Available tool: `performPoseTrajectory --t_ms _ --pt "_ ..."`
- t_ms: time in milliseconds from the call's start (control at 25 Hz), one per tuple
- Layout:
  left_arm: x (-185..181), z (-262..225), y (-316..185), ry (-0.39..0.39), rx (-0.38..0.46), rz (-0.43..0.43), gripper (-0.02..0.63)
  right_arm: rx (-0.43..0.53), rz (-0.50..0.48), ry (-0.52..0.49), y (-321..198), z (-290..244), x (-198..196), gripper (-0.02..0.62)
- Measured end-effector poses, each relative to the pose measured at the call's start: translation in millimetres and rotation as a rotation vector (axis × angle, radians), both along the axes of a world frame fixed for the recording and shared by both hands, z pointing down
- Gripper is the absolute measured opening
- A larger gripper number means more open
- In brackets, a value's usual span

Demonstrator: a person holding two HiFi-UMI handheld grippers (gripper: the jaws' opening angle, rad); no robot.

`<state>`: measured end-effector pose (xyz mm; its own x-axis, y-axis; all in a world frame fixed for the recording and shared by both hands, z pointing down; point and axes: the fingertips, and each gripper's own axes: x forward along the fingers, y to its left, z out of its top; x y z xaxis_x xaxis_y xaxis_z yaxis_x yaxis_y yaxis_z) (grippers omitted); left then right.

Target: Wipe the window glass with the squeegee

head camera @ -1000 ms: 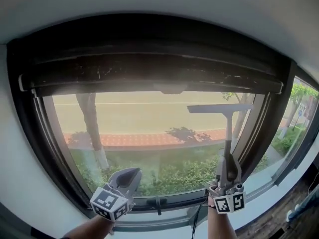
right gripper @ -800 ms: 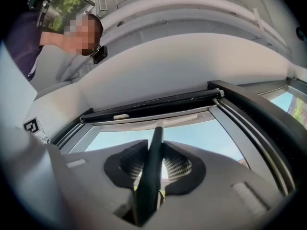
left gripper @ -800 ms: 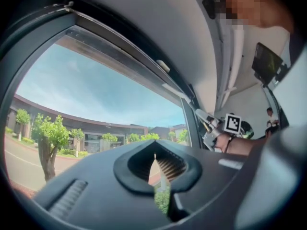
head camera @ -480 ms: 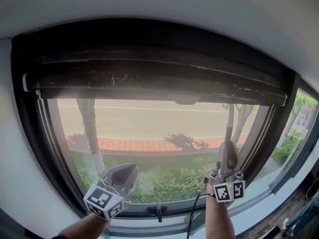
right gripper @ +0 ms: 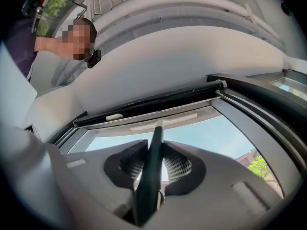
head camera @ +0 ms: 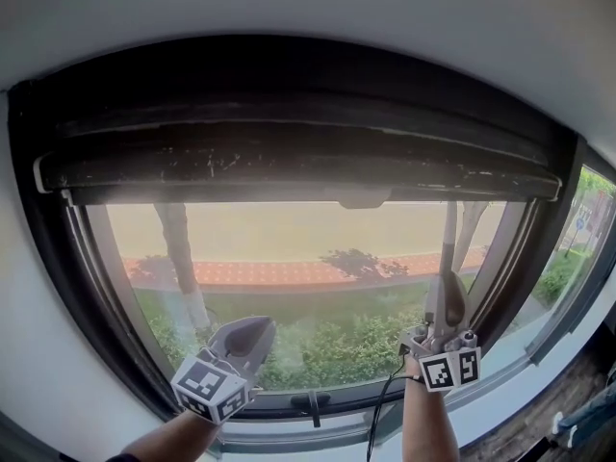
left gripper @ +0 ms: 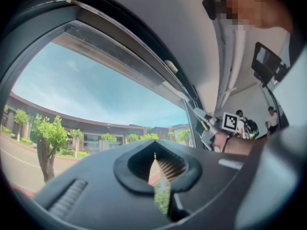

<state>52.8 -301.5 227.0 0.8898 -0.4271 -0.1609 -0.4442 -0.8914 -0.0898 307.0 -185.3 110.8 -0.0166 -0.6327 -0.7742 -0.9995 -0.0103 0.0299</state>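
The window glass (head camera: 289, 248) fills the middle of the head view, with a street and trees behind it. My right gripper (head camera: 446, 308) is shut on the squeegee's dark handle (head camera: 449, 243), which stands nearly upright against the right part of the pane. In the right gripper view the handle (right gripper: 151, 171) runs up between the jaws, and the pale squeegee blade (right gripper: 165, 122) lies along the very top of the glass. In the head view the blade is hidden under the blind rail. My left gripper (head camera: 252, 328) is low at the left of the pane, shut and empty (left gripper: 154, 158).
A dark rolled blind with a bottom rail (head camera: 289, 176) hangs over the top of the glass. The black window frame (head camera: 58, 258) surrounds the pane, with a latch handle (head camera: 310, 402) on the bottom rail. A cable (head camera: 383, 407) hangs by my right arm. A side window (head camera: 568, 258) adjoins at right.
The squeegee has gone up the right side of the glass: its blade was in plain view at mid-height a second ago and now sits at the top edge. The left gripper stayed low.
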Motion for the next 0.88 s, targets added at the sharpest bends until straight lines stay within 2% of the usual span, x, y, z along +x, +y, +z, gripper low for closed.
performPoseTrajectory --t_ms 400,520,880 --pt "1.3 35.1 17.8 0.020 -0.051 -0.004 -0.006 -0.068 0.005 -0.030 8.1 39.9 -3.0 0.101" --pt "4.6 54.1 26.8 -0.004 -0.088 0.008 -0.006 -0.091 0.001 -0.042 11.0 56.0 -2.4 0.101" --pt "0.3 66.9 45.2 -0.038 -0.112 0.005 -0.006 -0.156 -0.004 -0.075 20.0 90.5 -3.0 0.101"
